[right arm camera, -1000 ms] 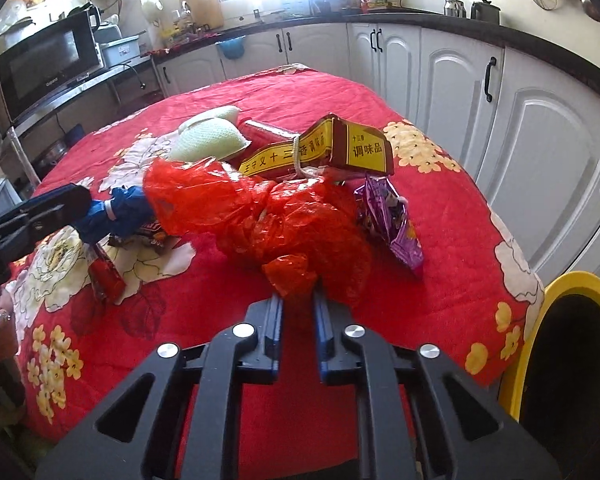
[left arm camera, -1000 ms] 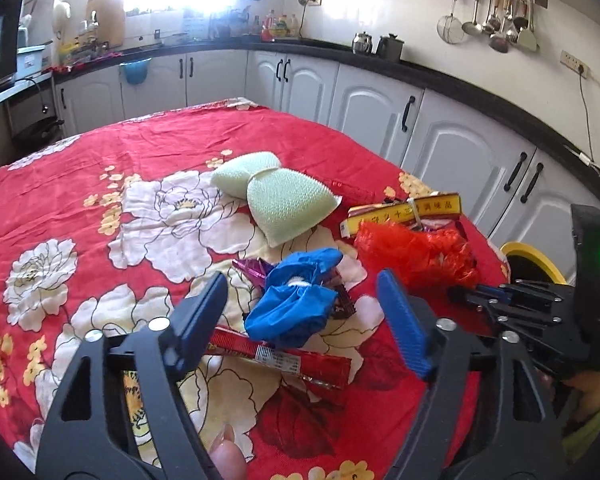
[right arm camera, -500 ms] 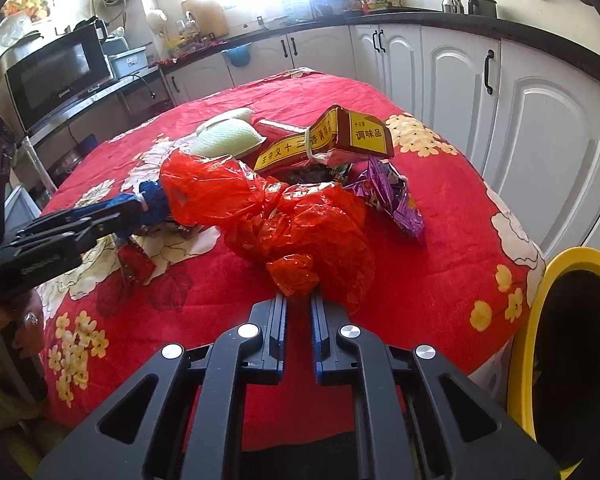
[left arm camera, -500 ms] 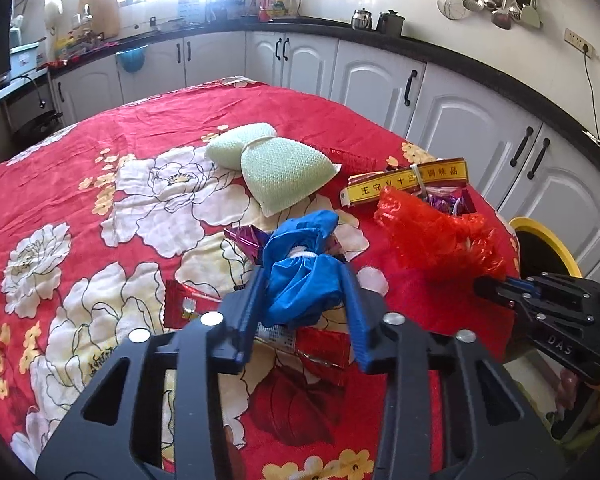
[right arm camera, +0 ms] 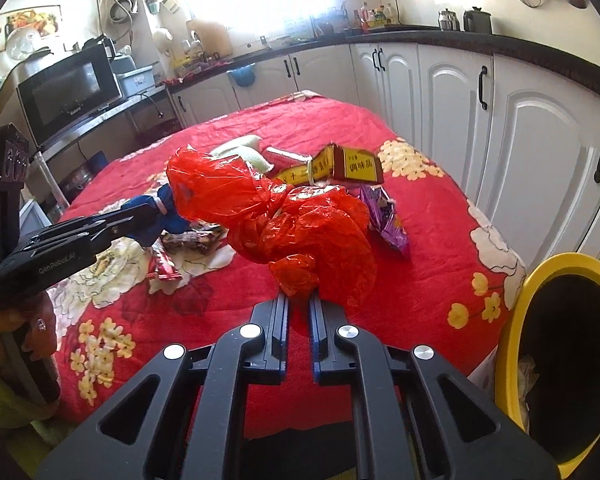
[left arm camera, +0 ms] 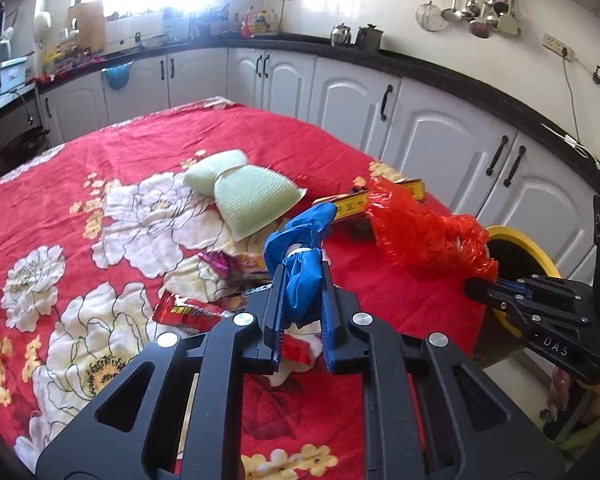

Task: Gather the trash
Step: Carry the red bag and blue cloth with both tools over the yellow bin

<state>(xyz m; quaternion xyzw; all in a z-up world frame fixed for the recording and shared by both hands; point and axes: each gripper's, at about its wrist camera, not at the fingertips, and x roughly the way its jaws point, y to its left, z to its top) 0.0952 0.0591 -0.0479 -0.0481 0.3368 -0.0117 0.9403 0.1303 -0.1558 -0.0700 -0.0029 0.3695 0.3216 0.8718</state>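
A crumpled blue bundle with a white band round it sticks up between the fingers of my left gripper. The jaws are closing and their pads press on it, just above the red flowered tablecloth. My right gripper is shut on a crinkled red plastic bag, held up over the table's near edge. In the left wrist view the red bag hangs from the right gripper beside the yellow-rimmed bin.
On the cloth lie a pale green mesh pad, a yellow and red box, a purple wrapper and a red wrapper. The yellow bin stands off the table's right edge, with white cabinets behind it.
My left jaws have gone from wide open to pressing on the blue bundle, which now stands a little higher. The right gripper has risen and drifted with the red bag.
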